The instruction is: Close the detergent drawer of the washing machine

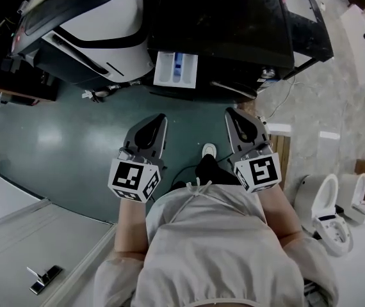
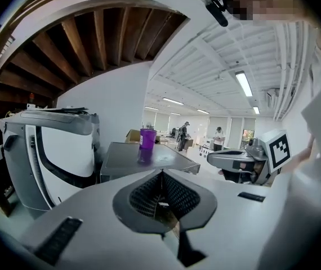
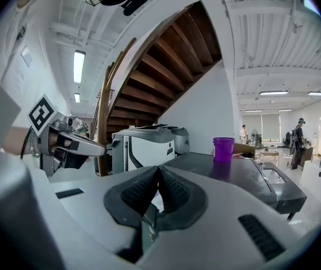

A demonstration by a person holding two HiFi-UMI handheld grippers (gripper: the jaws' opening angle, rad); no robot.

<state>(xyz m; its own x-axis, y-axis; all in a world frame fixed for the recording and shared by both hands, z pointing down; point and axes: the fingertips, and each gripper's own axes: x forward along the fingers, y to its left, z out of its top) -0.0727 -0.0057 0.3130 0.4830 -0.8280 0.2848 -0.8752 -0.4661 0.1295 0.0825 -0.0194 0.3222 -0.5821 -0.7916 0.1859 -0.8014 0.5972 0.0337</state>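
Observation:
The dark-topped washing machine (image 1: 234, 24) stands ahead of me, and its white detergent drawer (image 1: 175, 69) sticks out of the front, open. My left gripper (image 1: 162, 116) is held low over the green floor, well short of the drawer, shut with nothing in it. My right gripper (image 1: 229, 110) is level with it to the right, also shut and empty. In the left gripper view the jaws (image 2: 161, 173) are closed and point at the machine's top (image 2: 143, 159). The right gripper view shows closed jaws (image 3: 159, 169) before the same top (image 3: 245, 176). The drawer is hidden in both gripper views.
A purple cup (image 2: 147, 138) stands on the washing machine's top. A white-and-black appliance (image 1: 86, 24) sits to the machine's left. White toilets (image 1: 326, 203) stand at the right, a wooden frame (image 1: 280, 149) lies near the right gripper, and a cable runs across the floor.

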